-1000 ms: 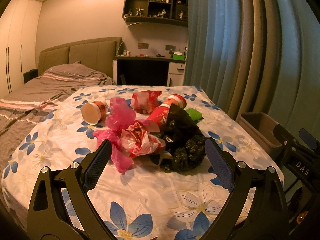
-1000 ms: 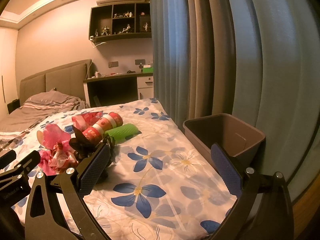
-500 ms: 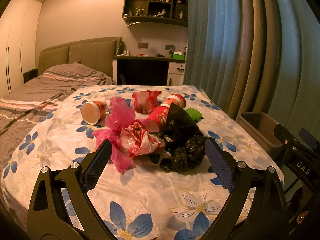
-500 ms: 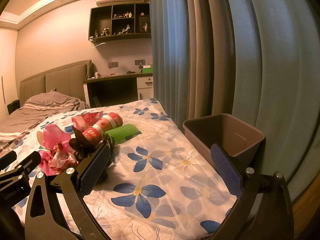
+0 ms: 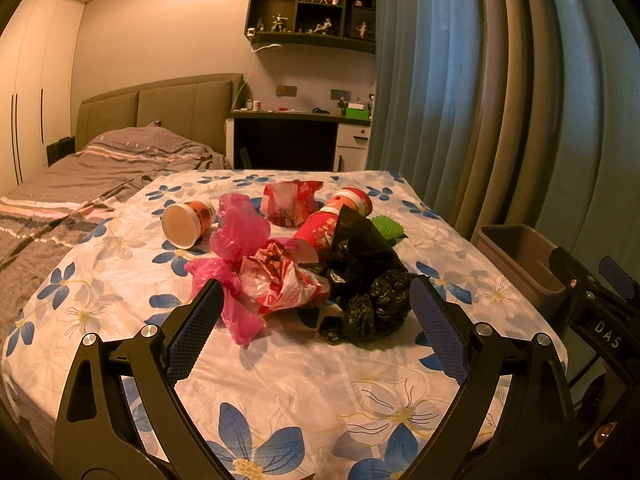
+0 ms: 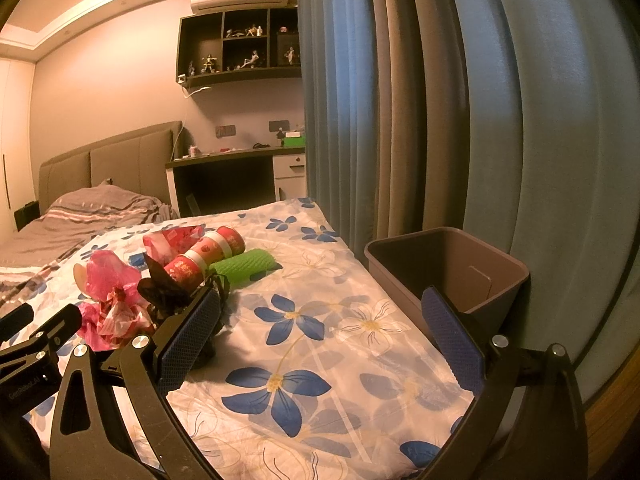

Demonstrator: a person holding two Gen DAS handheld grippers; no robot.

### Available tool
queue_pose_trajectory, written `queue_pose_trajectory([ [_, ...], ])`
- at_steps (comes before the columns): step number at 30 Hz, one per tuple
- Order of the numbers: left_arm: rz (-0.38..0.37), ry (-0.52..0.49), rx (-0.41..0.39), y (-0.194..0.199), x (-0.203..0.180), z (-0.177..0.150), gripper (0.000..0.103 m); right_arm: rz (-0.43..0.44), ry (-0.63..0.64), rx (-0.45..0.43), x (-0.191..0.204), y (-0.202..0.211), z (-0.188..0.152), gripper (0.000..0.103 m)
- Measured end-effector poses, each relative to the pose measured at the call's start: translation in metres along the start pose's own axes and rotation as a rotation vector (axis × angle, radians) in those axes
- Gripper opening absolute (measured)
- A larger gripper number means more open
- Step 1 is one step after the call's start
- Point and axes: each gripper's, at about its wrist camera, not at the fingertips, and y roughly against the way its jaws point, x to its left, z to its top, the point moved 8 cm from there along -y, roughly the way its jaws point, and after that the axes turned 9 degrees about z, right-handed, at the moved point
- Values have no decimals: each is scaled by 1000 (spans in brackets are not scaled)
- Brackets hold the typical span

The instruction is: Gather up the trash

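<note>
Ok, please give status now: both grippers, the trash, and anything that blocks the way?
Left gripper open, empty. Right gripper open, empty. Trash pile untouched on the bed; bin beside the bed, nothing visible inside. Nothing in the way.

Between my left jaws lies bare floral sheet [image 5: 304, 380]; just ahead of them the black bag [image 5: 366, 280] and pink bag [image 5: 236, 280] block the way. My right jaws stand over bare sheet, the open bin [image 6: 448, 264] just beyond the right one, curtain [image 6: 500, 100] close behind it.
</note>
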Motion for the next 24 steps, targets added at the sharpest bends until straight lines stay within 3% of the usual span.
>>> queue_pose_trajectory([
  [24,-4,4,-5,0,-6,-5,92,4,0,-2,0,0,0,98],
])
